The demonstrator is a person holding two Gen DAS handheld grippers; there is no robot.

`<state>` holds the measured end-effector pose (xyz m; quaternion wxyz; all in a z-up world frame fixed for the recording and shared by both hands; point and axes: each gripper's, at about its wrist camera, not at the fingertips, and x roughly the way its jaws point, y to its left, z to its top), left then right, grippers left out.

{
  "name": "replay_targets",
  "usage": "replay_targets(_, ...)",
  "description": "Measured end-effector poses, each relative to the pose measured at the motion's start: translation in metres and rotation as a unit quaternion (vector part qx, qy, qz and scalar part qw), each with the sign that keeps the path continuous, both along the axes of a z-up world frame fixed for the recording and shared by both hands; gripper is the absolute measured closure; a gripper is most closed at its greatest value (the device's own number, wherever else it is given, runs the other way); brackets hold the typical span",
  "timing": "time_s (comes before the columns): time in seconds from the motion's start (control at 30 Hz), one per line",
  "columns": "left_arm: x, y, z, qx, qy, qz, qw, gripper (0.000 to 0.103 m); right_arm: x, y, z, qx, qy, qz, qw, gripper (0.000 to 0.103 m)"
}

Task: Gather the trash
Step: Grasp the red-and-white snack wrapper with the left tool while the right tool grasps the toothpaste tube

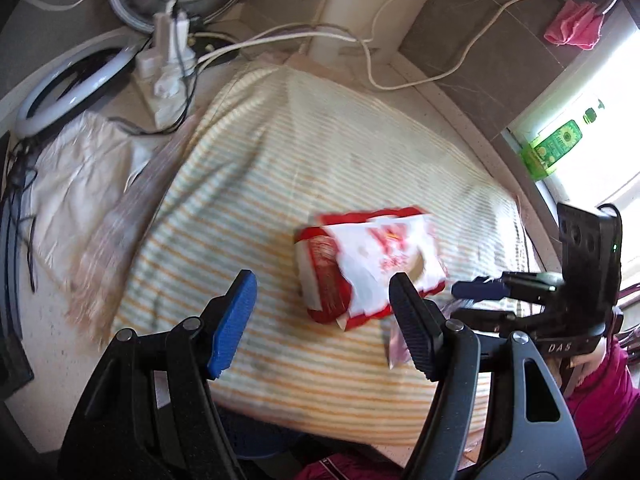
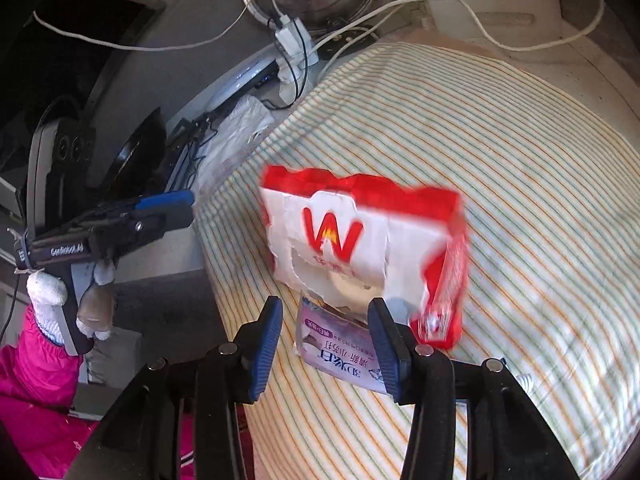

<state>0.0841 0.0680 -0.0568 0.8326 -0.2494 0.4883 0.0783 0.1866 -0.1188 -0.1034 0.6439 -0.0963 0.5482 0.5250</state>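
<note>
Right wrist view shows the right tongs [image 2: 325, 334] hanging over a striped cloth [image 2: 500, 168] that covers the table. Their jaws stand partly apart, pads clear of a small purple wrapper [image 2: 340, 354] lying flat between them, near the cloth's front edge. A torn red and white packet [image 2: 360, 240] lies just behind it, overlapping its far end. Left wrist view shows the left tongs [image 1: 320, 312] wide apart and empty, above the cloth just short of the packet. A gloved hand [image 2: 68, 304] grips their handle.
</note>
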Motion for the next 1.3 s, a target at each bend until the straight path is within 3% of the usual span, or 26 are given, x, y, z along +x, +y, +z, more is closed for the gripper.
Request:
replay_targets(0.07, 0.013, -0.005, 0.004, 0.007, -0.003, -0.021, 0.9997, 0.032, 0.001, -0.006, 0.001, 0.01, 0.009, -0.022, 1.0, 0.055)
replay_targets(0.17, 0.03, -0.02, 0.007, 0.037, 0.001, -0.064, 0.9973, 0.03, 0.002, -0.021, 0.004, 0.007, 0.007, -0.069, 0.998, 0.041)
replay_targets(0.2, 0.036, -0.027, 0.006, 0.05, 0.007, -0.085, 0.9951, 0.028, 0.001, -0.03, 0.006, 0.011, 0.009, -0.092, 0.996, 0.035)
replay_targets(0.27, 0.046, -0.043, 0.002, 0.083, 0.02, -0.129, 0.988, 0.026, -0.003, -0.05, 0.006, 0.025, 0.022, -0.134, 0.99, 0.032)
replay_targets(0.5, 0.07, -0.09, -0.029, 0.177, 0.07, -0.251, 0.9493, 0.026, -0.014, -0.107, -0.028, 0.07, 0.129, -0.268, 0.952, 0.032)
replay_targets(0.67, 0.071, -0.117, -0.051, 0.234, 0.096, -0.317, 0.914, 0.026, -0.018, -0.108, -0.047, 0.089, 0.164, -0.3, 0.936, 0.033)
replay_targets(0.77, 0.075, -0.122, -0.066, 0.261, 0.115, -0.327, 0.901, 0.026, -0.021, -0.105, -0.05, 0.105, 0.174, -0.305, 0.931, 0.034)
replay_targets(0.83, 0.082, -0.119, -0.075, 0.271, 0.126, -0.315, 0.901, 0.026, -0.019, -0.103, -0.052, 0.104, 0.168, -0.312, 0.929, 0.035)
replay_targets(1.0, 0.102, -0.102, -0.081, 0.253, 0.124, -0.274, 0.9198, 0.026, -0.009, -0.096, -0.053, 0.103, 0.16, -0.328, 0.925, 0.037)
replay_targets(1.17, 0.117, -0.098, -0.082, 0.252, 0.123, -0.27, 0.9211, 0.02, -0.001, -0.09, -0.057, 0.1, 0.151, -0.335, 0.924, 0.037)
replay_targets(1.3, 0.121, -0.084, -0.059, 0.2, 0.087, -0.25, 0.9433, 0.019, 0.002, -0.083, -0.055, 0.099, 0.145, -0.338, 0.924, 0.037)
